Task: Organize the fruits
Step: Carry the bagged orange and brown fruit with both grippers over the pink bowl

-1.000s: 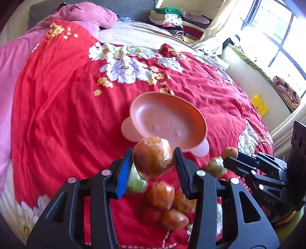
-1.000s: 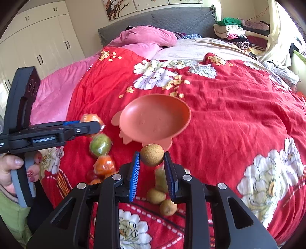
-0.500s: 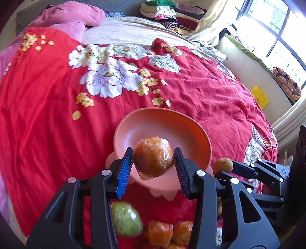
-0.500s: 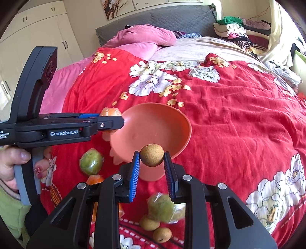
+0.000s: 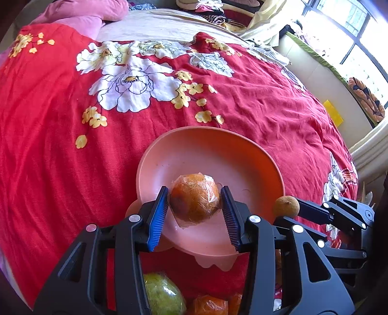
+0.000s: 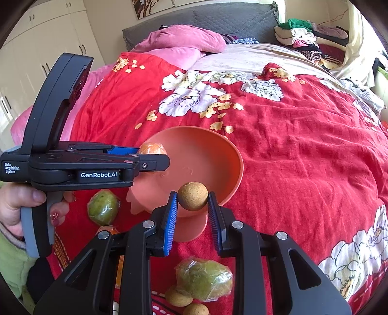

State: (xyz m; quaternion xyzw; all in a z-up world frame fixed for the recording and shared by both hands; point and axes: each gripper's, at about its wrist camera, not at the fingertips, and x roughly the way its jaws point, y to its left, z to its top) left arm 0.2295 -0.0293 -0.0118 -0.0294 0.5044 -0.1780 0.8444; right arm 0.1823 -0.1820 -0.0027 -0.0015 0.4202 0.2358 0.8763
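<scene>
Left gripper [image 5: 195, 206] clamped on wrapped orange [image 5: 194, 197], over pink bowl [image 5: 194, 143]. Right gripper [image 6: 192, 208], at the bowl's 5 o'clock rim, pinches small brown fruit [image 6: 192, 195]. Risk: slick wrap slips; fruit bounces out; soft quilt [image 5: 48, 145] tips bowl.

1. Quilt [image 5: 60, 150]: red, with white and yellow flowers; fills most of both views.
2. Pillow [image 6: 184, 40]: pink, upper centre of the right view, lying against the headboard.
3. Headboard [image 6: 218, 20]: grey, quilted, along the top of the right view.
4. Sheet [image 5: 165, 26]: beige, top centre of the left view, beyond the quilt.
5. Clothes [image 6: 300, 36]: folded pile, upper right of the right view, on the far side of the bed.
6. Wardrobe [image 6: 48, 36]: cream doors with dark handles, upper left of the right view.
7. Window [image 5: 351, 26]: bright, upper right of the left view.
8. Picture [image 6: 152, 6]: on the wall above the headboard, cut by the top edge.
</scene>
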